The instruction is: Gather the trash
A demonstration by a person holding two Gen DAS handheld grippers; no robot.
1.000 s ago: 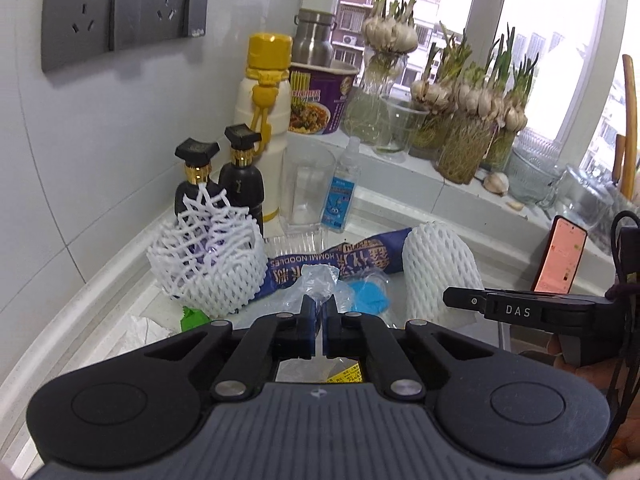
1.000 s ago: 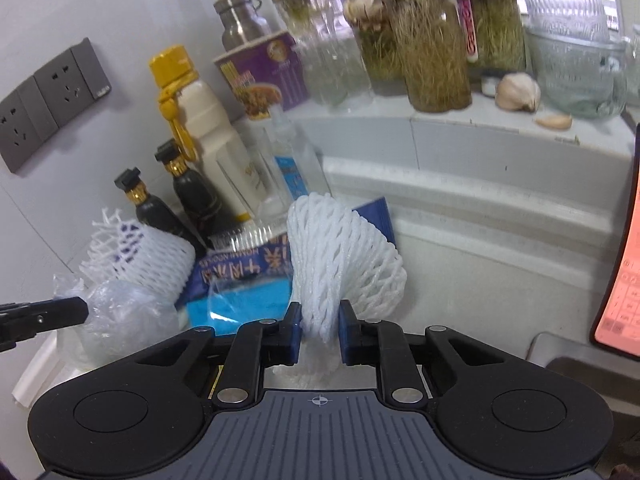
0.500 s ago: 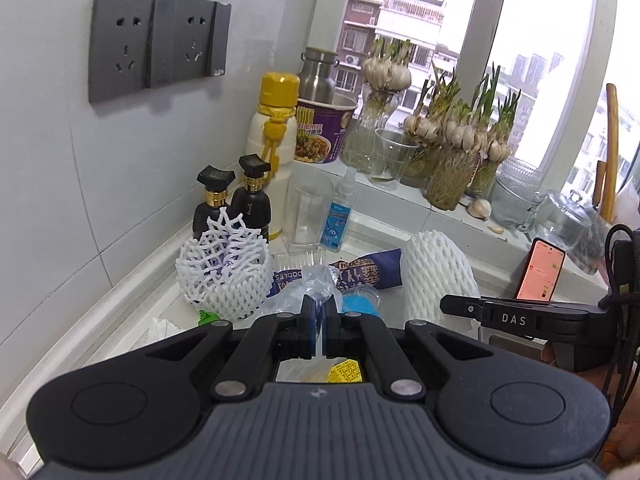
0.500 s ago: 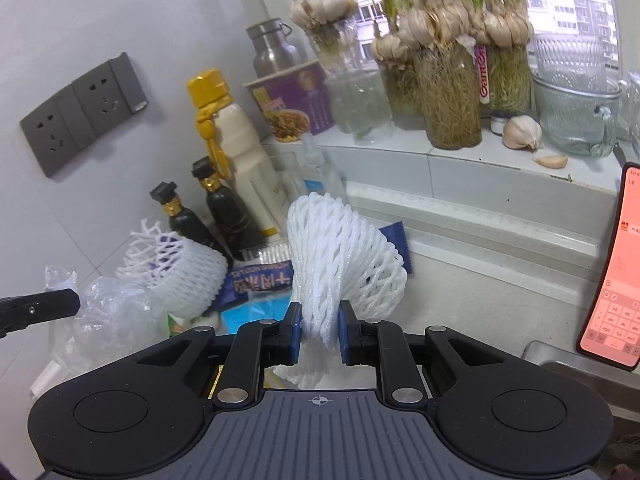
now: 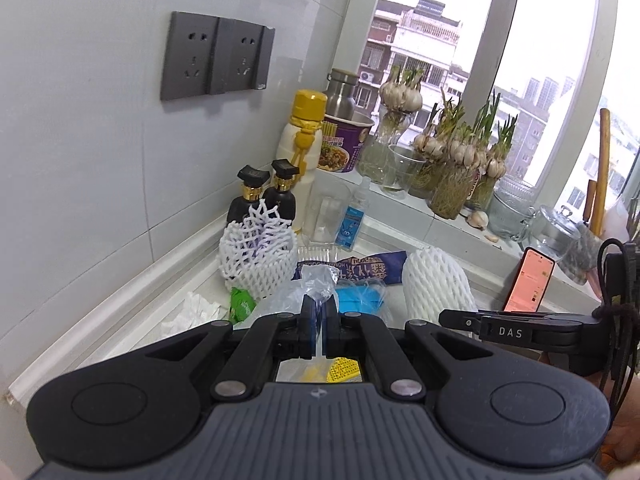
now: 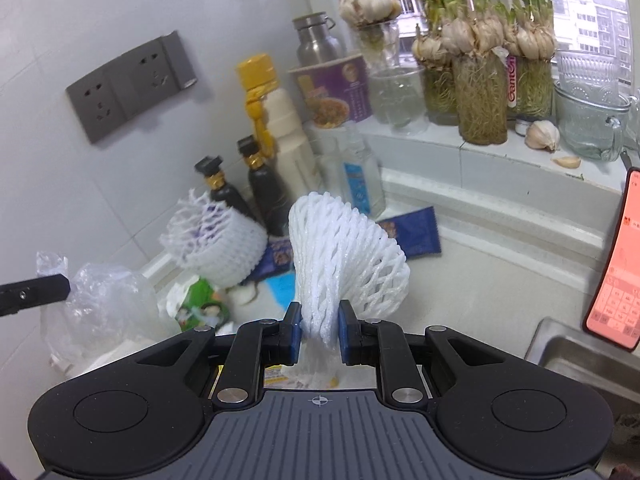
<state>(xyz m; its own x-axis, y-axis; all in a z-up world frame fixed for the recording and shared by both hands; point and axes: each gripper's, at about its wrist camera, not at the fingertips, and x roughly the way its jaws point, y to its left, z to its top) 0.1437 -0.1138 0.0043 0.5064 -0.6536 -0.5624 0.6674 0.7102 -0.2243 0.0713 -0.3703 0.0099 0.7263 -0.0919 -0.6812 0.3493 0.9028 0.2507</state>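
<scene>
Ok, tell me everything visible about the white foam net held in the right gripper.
The foam net is a white, soft-looking mesh sleeve of diamond-shaped openings. The right gripper is shut on its bunched lower end, squeezed thin between the blue pads, with a bit poking out below them. Above the pads it flares into a wide open bell, standing roughly upright and tipped a little right. It appears lifted off the counter, touching nothing but the pads. In the left wrist view it shows as a rounded dome.

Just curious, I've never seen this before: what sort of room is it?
Most likely a home kitchen: a countertop corner with sauce bottles, sprouting garlic in jars on the windowsill, and a sink at the edge.
</scene>
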